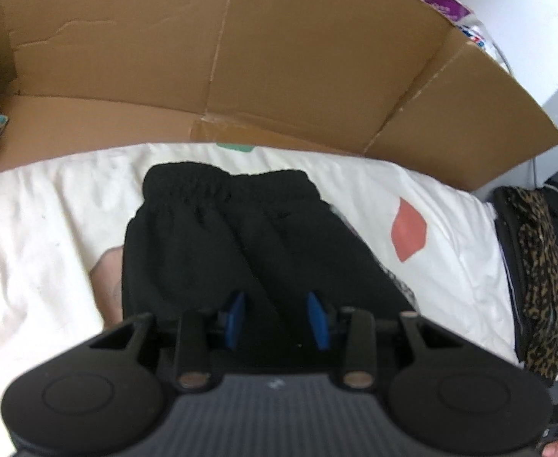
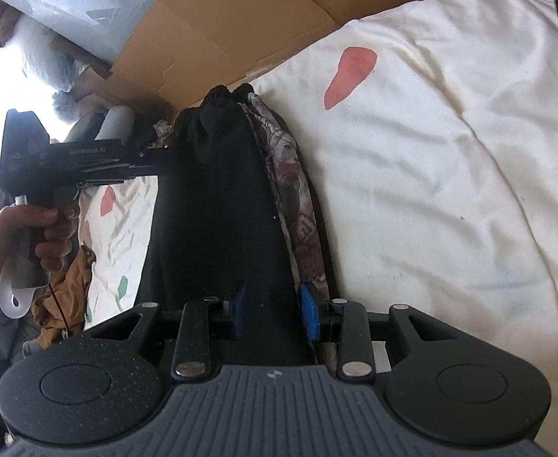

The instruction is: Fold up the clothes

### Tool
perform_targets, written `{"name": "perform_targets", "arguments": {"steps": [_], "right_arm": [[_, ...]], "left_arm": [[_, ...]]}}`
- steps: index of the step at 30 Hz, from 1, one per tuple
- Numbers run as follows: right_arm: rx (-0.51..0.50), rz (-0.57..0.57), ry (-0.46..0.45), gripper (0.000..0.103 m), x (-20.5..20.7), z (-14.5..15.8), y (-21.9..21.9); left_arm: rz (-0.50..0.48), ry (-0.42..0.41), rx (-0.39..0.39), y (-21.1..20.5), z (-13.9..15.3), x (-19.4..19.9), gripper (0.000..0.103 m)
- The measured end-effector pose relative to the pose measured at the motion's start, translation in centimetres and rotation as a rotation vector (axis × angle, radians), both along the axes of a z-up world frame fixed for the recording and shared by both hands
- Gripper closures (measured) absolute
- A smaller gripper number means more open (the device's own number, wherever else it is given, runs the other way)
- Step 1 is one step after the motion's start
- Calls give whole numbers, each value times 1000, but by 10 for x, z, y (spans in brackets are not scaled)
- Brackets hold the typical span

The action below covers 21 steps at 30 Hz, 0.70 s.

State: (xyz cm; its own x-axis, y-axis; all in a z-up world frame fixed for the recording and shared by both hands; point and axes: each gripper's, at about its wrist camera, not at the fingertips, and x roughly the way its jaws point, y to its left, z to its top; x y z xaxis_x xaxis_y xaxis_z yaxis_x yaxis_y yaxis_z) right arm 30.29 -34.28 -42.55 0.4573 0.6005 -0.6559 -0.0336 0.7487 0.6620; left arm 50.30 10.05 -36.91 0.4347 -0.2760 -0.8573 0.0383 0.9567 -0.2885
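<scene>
Black elasticated-waist fabric shorts [image 1: 222,236] lie on bed, waistband toward cardboard, over patterned grey-maroon garment [image 2: 298,205].

Left hand-held gripper [image 1: 275,318]: blue pads part-open, black cloth between; whether pinched, cannot tell.

Right hand-held gripper [image 2: 271,314]: blue pads narrow, closed on black cloth at near edge.

Judgement: fold in progress. Keep both corners level, carry edge evenly toward waistband, lay flat, smooth before release; avoid dragging patterned garment along.

Surface: cream bedsheet [image 2: 450,190], wrinkled, pink patches. Flattened brown cardboard sheet [image 1: 241,57] behind. Leopard-print cloth [image 1: 541,266] at bedside.
</scene>
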Motion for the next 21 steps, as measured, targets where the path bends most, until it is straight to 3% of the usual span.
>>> {"name": "perform_targets", "arguments": {"steps": [11,14,21], "right_arm": [[-25,36,-24,82,37,2,9],[-53,55,-22,96,46,3,14],[-78,50,-58,98,43,18,14]], "left_arm": [[-49,-47,11,4,-5,4,64],[-61,-57,19,1,-3,6,64],[-65,-59,53,-3,-5,14,65]]}}
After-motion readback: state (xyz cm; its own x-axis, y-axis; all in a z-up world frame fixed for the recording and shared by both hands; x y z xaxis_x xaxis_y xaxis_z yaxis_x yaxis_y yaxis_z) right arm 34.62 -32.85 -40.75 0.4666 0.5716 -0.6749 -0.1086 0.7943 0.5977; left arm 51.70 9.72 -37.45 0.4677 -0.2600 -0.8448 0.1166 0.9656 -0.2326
